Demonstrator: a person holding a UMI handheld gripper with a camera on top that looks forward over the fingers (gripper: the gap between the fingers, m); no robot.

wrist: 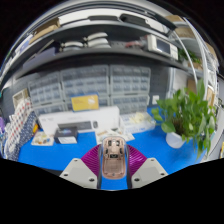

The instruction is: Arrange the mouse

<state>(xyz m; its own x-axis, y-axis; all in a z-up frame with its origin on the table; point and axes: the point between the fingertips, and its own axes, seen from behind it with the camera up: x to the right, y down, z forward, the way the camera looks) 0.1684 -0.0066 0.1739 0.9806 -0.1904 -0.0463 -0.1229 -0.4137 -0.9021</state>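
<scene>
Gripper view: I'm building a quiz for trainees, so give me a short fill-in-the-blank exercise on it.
1. The grey computer mouse sits between the gripper's two ____ pads.
2. The work surface is ____ in colour.
3. The leafy potted plant is ____ in colour.

Missing words: purple; blue; green

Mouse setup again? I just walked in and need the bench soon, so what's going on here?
A person is working a handheld gripper, and a pinkish computer mouse sits between its two fingers, apparently clamped by the pads. It is above a blue mat, but I cannot tell whether it is lifted. Beyond it stand a white machine and a potted plant.
</scene>
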